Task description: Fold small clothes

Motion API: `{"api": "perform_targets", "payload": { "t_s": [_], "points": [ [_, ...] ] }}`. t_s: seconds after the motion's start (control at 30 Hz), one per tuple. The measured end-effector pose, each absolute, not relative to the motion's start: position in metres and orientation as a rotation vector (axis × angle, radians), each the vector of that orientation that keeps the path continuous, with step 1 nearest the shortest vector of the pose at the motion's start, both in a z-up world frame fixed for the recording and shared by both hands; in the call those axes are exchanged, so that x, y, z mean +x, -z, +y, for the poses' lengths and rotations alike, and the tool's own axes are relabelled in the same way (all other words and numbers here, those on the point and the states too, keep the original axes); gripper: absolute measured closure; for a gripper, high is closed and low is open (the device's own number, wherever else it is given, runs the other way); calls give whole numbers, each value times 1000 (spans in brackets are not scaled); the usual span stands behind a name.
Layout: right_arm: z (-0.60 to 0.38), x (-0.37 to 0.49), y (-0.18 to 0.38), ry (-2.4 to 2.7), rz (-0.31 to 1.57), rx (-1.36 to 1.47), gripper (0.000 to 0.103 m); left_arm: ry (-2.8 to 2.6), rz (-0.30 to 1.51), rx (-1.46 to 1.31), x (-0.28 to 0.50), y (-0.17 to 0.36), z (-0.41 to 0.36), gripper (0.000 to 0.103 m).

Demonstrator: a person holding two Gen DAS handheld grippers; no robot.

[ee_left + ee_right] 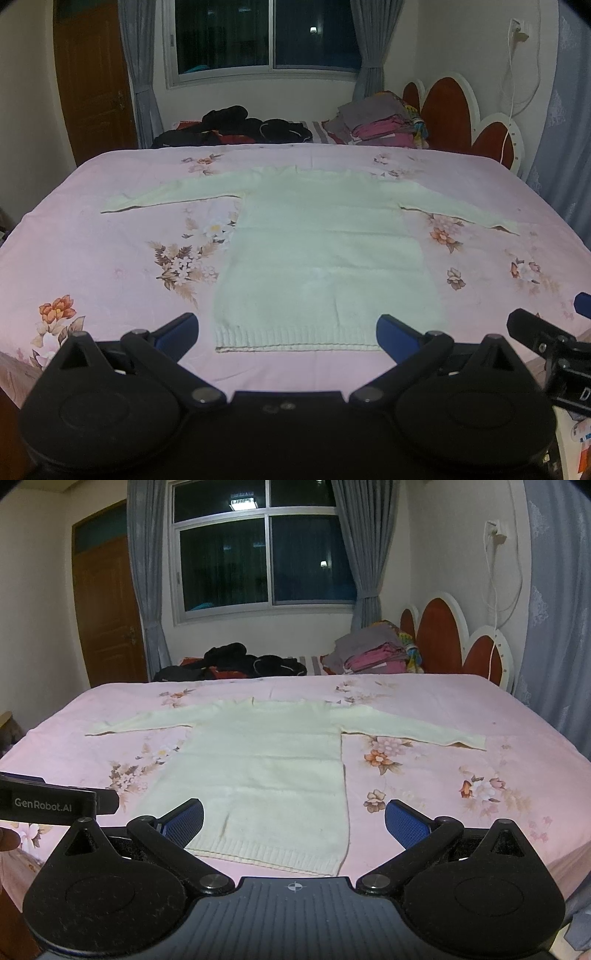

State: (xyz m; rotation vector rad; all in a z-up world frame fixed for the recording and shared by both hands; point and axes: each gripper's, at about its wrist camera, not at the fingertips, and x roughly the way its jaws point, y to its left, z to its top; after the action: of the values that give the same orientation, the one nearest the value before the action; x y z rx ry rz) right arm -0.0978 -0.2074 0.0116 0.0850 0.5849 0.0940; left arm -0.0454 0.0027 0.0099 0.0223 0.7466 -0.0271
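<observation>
While spread flat on the pink floral bedsheet [110, 229], cream knit sweater [325, 258] with both sleeves stretched out toward 9 and 3 o'clock, neckline at 12 o'clock, ribbed hem at 6 o'clock nearest the cameras. Left gripper [288, 334] just short of the hem, jaws spread wide, blue pads [181, 330] flanking the hem's two corners, nothing held. Right gripper [293, 821] likewise low over the near edge of the bed, jaws wide apart and empty, left pad over the sweater's lower body, right pad over bare sheet at 3 o'clock of the hem corner. In the right wrist view, left gripper's black body marked "GenRobot.AI" at 9 o'clock, with part of a hand [9, 840] below it. Beyond the sheet at 12 o'clock, heap of dark clothes [236, 127]; at 1 o'clock, stack of folded garments [376, 123] beside a red-and-white headboard [450, 110]. Behind, dark window [264, 35] with grey curtains [142, 74], wooden door [96, 81] at 10 o'clock, white cable [511, 81] hanging from a wall socket at 2 o'clock.
</observation>
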Motion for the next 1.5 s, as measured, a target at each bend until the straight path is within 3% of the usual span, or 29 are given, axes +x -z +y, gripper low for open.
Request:
{"api": "perform_targets", "payload": {
  "t_s": [1.03,1.5],
  "points": [
    [-211,-46,0,-38,632,87,0,1,800,23,-3,9,14,0],
    [-213,36,21,23,669,92,0,5,838,20,81,27,27,0]
  ]
}}
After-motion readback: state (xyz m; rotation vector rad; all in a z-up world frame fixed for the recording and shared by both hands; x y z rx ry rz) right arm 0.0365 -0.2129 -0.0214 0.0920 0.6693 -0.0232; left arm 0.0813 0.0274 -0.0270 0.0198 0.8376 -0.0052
